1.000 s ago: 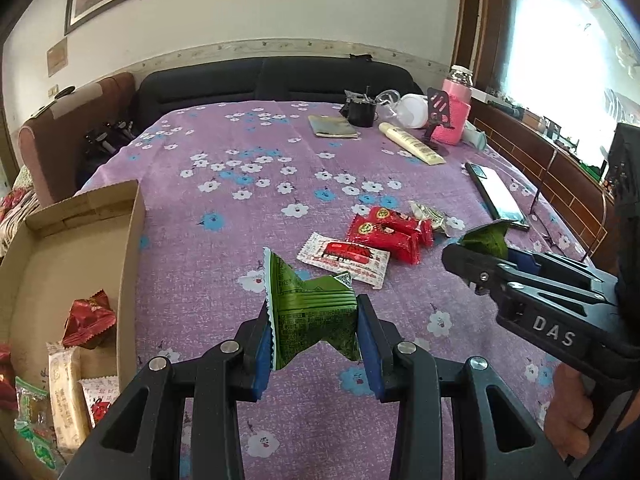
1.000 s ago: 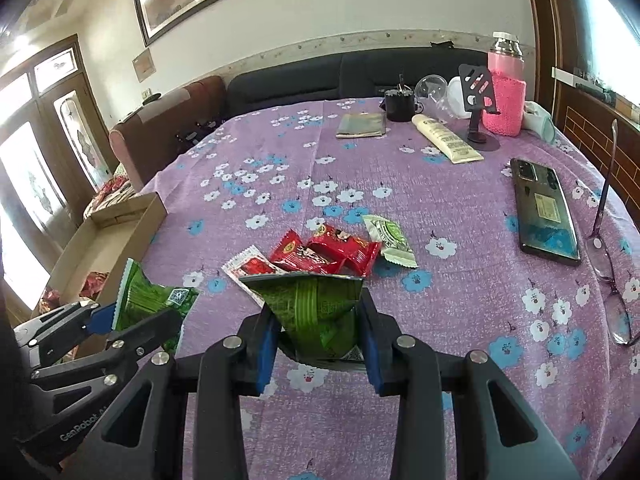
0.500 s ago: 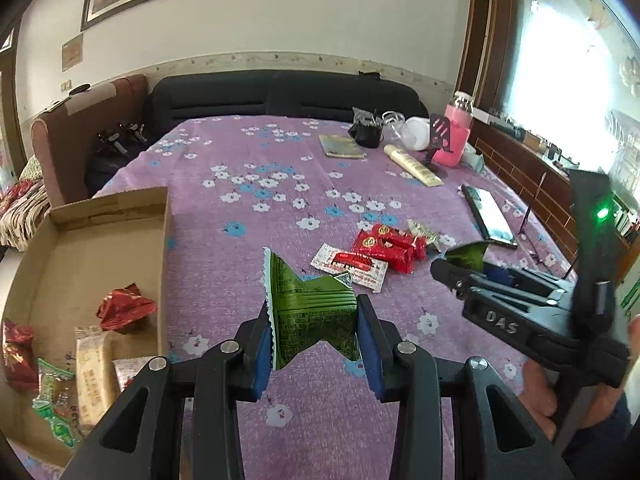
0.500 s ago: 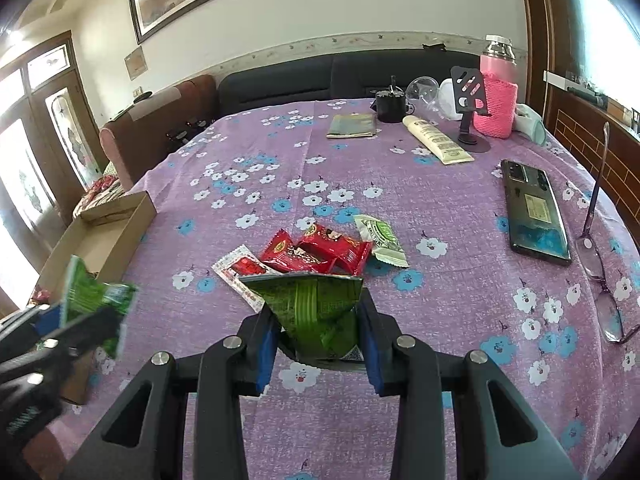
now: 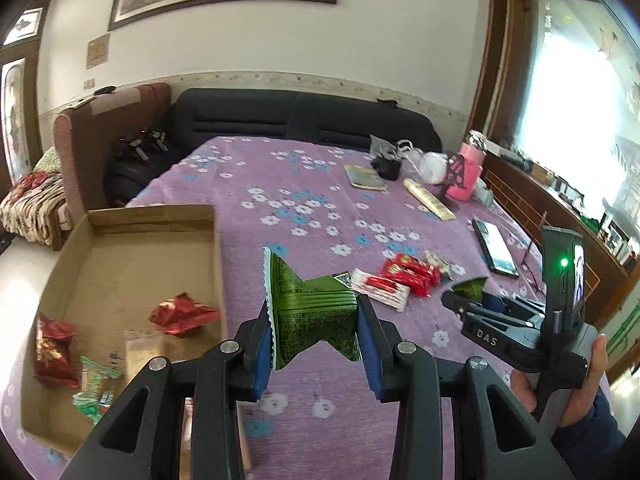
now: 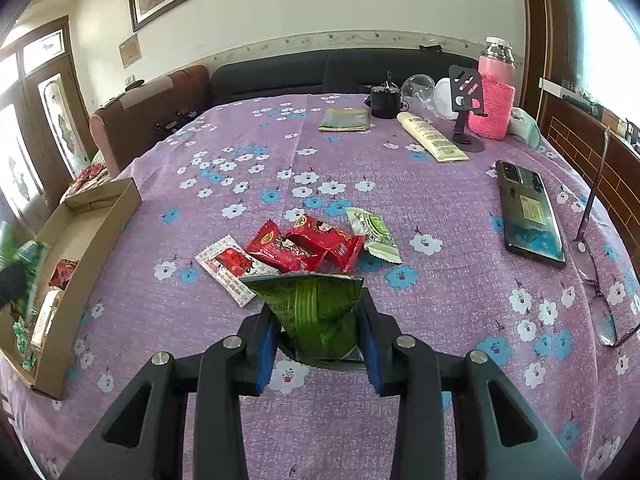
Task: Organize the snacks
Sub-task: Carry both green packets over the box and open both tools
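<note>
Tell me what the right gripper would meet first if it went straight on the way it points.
Probably the red packets on the tablecloth, just ahead of the right gripper and the green packet it holds. Depth is unclear; the white-and-red packet lies slightly left of that line.

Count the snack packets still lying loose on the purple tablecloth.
4: the white-and-red packet, two red packets overlapping beside it, and the green-and-white packet to their right. More could hide behind the fingers.

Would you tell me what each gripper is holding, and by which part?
The left gripper pinches a green snack packet across its middle; the right gripper pinches another green packet across its lower body.
</note>
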`<state>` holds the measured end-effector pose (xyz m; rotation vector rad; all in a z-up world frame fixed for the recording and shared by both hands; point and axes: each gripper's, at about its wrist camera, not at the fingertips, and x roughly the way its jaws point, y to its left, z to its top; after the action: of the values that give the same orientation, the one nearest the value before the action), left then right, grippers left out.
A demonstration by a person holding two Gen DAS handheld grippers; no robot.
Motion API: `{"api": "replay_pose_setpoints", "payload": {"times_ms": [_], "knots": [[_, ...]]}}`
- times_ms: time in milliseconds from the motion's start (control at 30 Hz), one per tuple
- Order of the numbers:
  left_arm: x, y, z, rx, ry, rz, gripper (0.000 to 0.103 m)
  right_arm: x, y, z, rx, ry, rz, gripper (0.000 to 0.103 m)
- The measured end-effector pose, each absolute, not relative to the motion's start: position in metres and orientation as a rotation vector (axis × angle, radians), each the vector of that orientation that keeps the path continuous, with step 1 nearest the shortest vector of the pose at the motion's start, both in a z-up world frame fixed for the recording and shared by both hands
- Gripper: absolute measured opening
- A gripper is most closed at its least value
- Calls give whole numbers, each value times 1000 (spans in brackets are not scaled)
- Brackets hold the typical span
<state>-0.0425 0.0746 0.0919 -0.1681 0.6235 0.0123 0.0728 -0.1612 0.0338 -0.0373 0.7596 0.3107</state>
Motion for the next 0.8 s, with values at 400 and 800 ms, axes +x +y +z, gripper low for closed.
{"api": "replay_pose_setpoints", "payload": {"times_ms": [400,800], "knots": [[-62,146,82,-236,607,148,39,74,-158,31,-48,768,290,35],[-74,204,43,-310,665,255,39,30,-79,85,-93,679,505,35]]}}
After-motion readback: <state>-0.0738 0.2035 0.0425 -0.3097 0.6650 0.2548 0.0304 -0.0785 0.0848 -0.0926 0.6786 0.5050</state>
